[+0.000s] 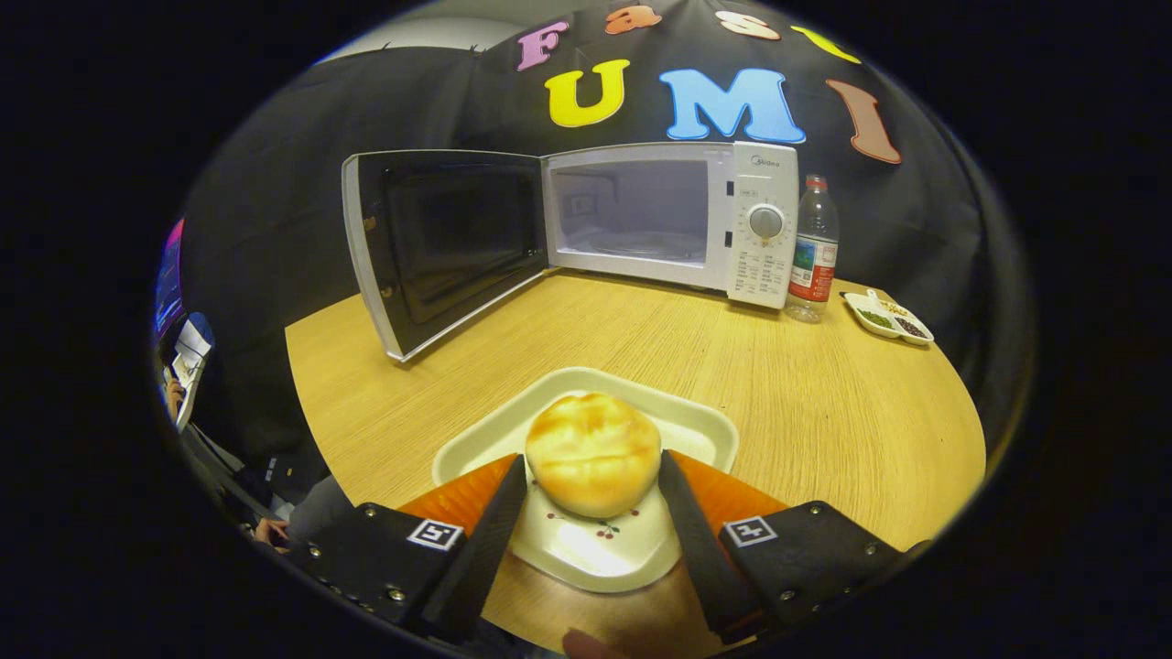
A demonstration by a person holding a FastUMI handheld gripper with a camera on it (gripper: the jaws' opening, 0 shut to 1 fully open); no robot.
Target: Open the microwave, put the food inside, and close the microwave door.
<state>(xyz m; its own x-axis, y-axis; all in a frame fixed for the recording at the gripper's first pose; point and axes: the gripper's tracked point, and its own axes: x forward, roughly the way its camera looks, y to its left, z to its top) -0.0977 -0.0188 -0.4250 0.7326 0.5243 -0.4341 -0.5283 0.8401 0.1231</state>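
A round golden bun (593,448) sits on a white tray (705,423) at the near edge of the wooden table. My gripper (593,460) reaches over the tray, and its two fingers press against the bun's left and right sides, so it is shut on the bun. Beyond the tray, at the back of the table, stands the white microwave (760,229). Its door (439,247) is swung fully open to the left, and the lit cavity (632,215) shows a glass turntable with nothing on it.
A water bottle (813,247) stands right beside the microwave's control panel. A small white divided dish (888,318) lies further right near the table edge. Bare wooden table (696,329) stretches between tray and microwave. A person's hand (270,529) shows off the table's left side.
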